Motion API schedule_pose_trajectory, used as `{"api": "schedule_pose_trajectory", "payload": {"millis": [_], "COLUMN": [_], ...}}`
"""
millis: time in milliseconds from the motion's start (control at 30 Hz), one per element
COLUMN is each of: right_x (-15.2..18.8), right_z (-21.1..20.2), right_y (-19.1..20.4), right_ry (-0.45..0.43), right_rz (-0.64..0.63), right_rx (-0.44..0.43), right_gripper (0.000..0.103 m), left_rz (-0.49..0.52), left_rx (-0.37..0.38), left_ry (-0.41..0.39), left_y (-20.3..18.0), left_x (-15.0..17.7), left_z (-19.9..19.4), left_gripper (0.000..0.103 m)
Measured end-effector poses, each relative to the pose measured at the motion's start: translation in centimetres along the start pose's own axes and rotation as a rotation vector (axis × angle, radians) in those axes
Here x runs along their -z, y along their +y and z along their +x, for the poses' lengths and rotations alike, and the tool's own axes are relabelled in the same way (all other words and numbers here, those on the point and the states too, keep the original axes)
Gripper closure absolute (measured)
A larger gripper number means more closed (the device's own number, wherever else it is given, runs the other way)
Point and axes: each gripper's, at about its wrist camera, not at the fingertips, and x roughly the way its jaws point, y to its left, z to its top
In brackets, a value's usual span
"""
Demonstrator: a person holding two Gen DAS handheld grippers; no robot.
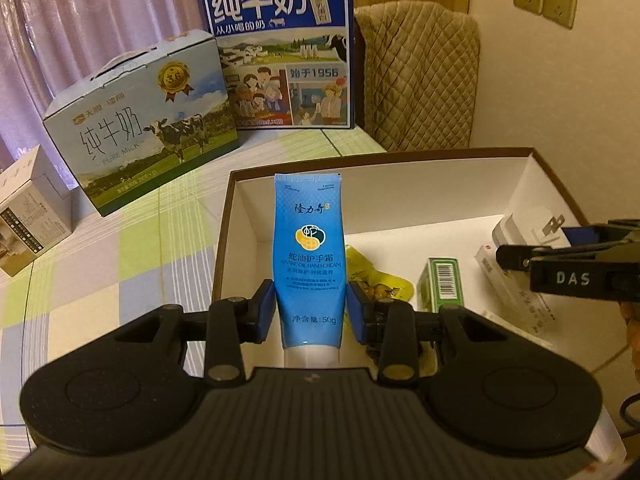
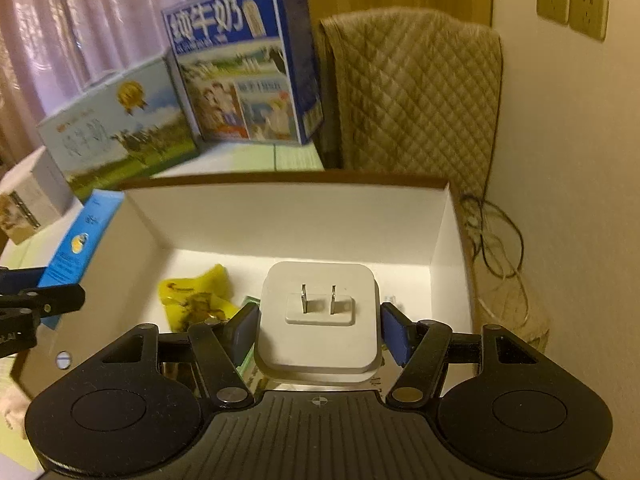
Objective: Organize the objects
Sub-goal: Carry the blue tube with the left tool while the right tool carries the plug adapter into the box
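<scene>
While both grippers hover over the open cardboard box point(image 2: 288, 216), each one carries an item. The box has brown outer edges and smooth white inner walls, and it sits on a checked tablecloth point(image 1: 132, 240) of pale green, lilac and white squares.

The left gripper point(image 1: 311, 312) has its blue pads pressed against both sides of a hand cream tube point(image 1: 308, 256). The tube is soft glossy plastic, blue, flat-crimped at the far end and fading to white near the gripper body. It points straight forward between the fingers, over the box's left side.

The right gripper point(image 2: 318, 334) has its blue pads closed on opposite sides of a white power adapter point(image 2: 318, 320). The adapter is a matte, rounded-corner square block with two flat metal prongs on the face towards the camera. It is centred between the fingers, above the box floor.

On the box floor lie a crinkled yellow foil packet point(image 2: 196, 300), a small green carton point(image 1: 440, 284) with a barcode, and a long white carton point(image 1: 516, 292) near the right wall.

Beyond the box stand two printed cardboard milk cases: a pale blue one point(image 1: 140, 128) with a cow picture and a dark blue one point(image 1: 280, 48) standing upright. A small white carton point(image 1: 28, 216) is at far left. A quilted beige cover point(image 1: 416, 76) drapes something beside the wall, and pink curtains point(image 1: 80, 20) hang behind.
</scene>
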Motion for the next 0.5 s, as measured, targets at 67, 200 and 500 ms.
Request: {"api": "schedule_pose_trajectory", "payload": {"millis": [67, 200, 500], "right_x": [-0.1, -0.4, -1.5], "right_z": [1.1, 2.4, 3.9], "right_y": [-0.2, -0.2, -1.0], "right_ry": [0.022, 0.036, 0.038], "right_rz": [0.020, 0.031, 0.116], "right_rx": [0.001, 0.017, -0.040], "right_gripper": [0.041, 0.041, 0.041], "left_rz": [0.000, 0.012, 0.013], "left_rx": [-0.002, -0.009, -0.017], "left_ry": [0.003, 0.013, 0.032], "left_y": [0.0, -0.2, -0.1], "left_x": [-0.3, -0.6, -0.6], "left_z": [0.7, 1.9, 3.7], "left_gripper": [0.070, 0.070, 0.070]}}
